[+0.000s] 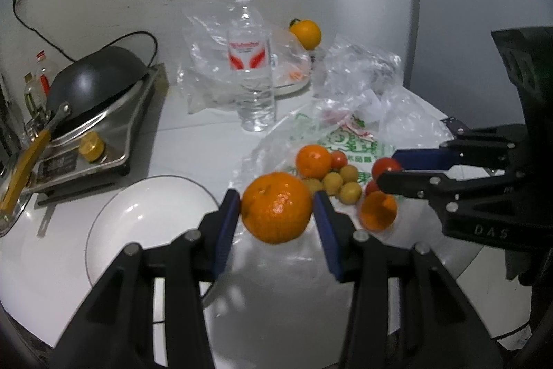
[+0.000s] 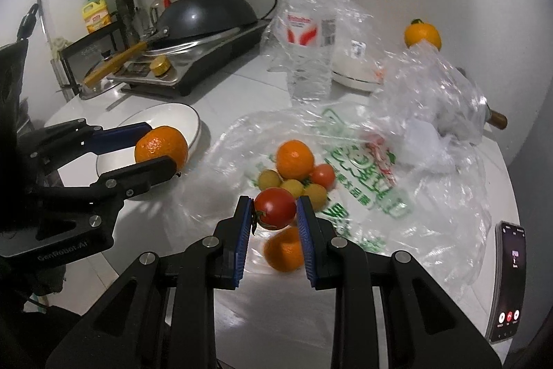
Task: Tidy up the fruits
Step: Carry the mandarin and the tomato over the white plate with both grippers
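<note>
Fruit pile (image 2: 297, 175) on plastic bag (image 2: 359, 161) — plate (image 2: 193, 120) left, water bottle (image 2: 309, 37) behind.

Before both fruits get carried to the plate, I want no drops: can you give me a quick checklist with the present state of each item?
1. Left hand-held gripper clamps the orange: ok.
2. Right hand-held gripper clamps the tomato: ok.
3. Both fruits are lifted off the plastic bag: ok.
4. White plate has bare room: ok.
5. Water bottle stands away from the plate: ok.
6. Grip firm enough for travel: cannot tell.
</note>
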`<state>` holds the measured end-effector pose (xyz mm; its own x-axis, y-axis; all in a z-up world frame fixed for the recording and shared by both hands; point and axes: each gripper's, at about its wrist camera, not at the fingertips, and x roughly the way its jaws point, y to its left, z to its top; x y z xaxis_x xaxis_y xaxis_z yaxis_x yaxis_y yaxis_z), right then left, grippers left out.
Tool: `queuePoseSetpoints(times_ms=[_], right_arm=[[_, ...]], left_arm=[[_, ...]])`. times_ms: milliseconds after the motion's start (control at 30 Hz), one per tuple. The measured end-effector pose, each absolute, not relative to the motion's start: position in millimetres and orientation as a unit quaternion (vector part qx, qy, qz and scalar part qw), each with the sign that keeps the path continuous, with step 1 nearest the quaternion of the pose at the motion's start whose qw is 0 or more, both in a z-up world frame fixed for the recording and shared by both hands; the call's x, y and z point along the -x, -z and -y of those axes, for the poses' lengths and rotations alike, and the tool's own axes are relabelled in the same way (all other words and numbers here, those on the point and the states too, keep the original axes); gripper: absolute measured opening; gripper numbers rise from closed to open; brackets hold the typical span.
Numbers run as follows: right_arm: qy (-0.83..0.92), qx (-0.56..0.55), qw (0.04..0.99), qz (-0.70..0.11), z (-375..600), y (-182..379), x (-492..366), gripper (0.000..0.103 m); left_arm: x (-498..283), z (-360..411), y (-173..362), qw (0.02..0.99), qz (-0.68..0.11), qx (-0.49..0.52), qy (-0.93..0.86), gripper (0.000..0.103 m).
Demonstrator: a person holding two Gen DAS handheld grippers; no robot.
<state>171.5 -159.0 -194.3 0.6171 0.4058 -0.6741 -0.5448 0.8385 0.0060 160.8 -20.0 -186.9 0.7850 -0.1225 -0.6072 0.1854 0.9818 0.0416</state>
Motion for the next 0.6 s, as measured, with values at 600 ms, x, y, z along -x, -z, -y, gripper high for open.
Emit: queuePoseSetpoints(times_ms=[600], right_arm=[[-0.276, 0.127, 0.891, -0.338, 101.9, 184.4, -162.3, 0.029]], left_arm=[[-137.6, -39.3, 184.9, 0.951, -0.302, -0.018, 0.058, 0.045]])
